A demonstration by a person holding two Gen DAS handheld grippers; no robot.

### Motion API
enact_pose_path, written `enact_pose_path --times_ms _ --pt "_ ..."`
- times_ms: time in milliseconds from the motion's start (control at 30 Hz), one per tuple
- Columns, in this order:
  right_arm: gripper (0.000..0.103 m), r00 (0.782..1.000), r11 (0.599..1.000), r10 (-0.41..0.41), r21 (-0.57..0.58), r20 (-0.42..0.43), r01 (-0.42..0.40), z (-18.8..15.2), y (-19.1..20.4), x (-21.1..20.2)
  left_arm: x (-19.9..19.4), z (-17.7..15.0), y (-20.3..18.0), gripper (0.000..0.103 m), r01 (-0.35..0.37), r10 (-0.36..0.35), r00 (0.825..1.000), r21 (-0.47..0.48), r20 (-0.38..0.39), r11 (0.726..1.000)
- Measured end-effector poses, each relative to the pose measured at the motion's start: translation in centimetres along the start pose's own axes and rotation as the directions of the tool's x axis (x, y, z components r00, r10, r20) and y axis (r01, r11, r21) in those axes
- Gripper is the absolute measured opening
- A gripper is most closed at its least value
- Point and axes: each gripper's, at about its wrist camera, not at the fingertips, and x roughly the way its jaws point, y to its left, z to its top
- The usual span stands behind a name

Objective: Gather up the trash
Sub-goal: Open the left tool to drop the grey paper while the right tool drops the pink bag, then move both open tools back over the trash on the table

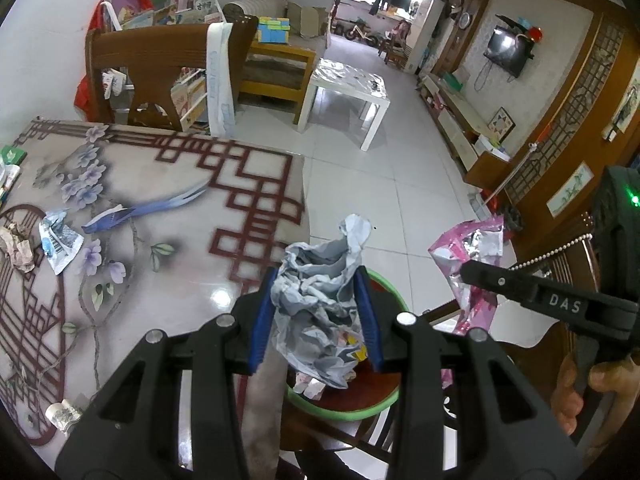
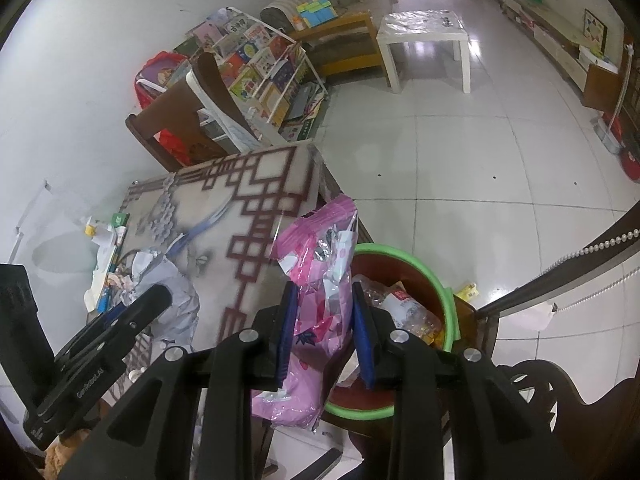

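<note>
Because the left gripper (image 1: 316, 312) holds a crumpled grey bag (image 1: 320, 304) half over the tabletop (image 1: 160, 280) corner, it may miss the bin (image 2: 448, 304); the right gripper (image 2: 324, 332), closed on a pink wrapper (image 2: 320, 272) beside the rim, risks the same.

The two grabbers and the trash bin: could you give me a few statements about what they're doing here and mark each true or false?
1. The left gripper is clamped on a crumpled grey-white wrapper. True.
2. The right gripper is empty. False: it grips a pink plastic bag.
3. The bin has a green rim and already holds trash. True.
4. The bin stands on the patterned table. False: it sits beside the table's edge, lower down, apparently on a chair.
5. No trash remains on the table. False: a crumpled packet and brown paper lie there.
</note>
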Motion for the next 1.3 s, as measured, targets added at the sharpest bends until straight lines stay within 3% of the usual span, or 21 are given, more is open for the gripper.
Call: enact_pose_path --times_ms 100,167,233,433,1300 --pt "0.028 1.0 1.0 -0.008 0.007 -0.001 0.008 0.0 -0.1 0.1 0.2 0.1 -0.1 0.042 0.001 -0.001 1.0 0.011 -0.004 1.0" --pt "0.034 1.0 1.0 -0.008 0.014 -0.003 0.008 0.0 -0.2 0.2 0.2 0.1 -0.1 0.05 0.009 -0.009 1.0 0.008 -0.001 1.0" --pt "0.049 1.0 1.0 -0.012 0.026 0.002 0.012 0.0 -0.3 0.1 0.0 0.1 -0.1 0.064 0.018 -0.018 1.0 0.002 0.011 1.0" --pt "0.059 1.0 0.998 -0.023 0.055 0.014 0.022 0.1 -0.8 -0.1 -0.4 0.1 -0.5 0.072 0.02 -0.02 0.999 0.016 0.025 1.0" --pt "0.059 1.0 0.996 0.01 -0.088 0.016 -0.008 -0.8 3.9 -0.3 -4.8 -1.7 2.7 0.073 -0.046 0.052 0.995 -0.072 0.084 0.996"
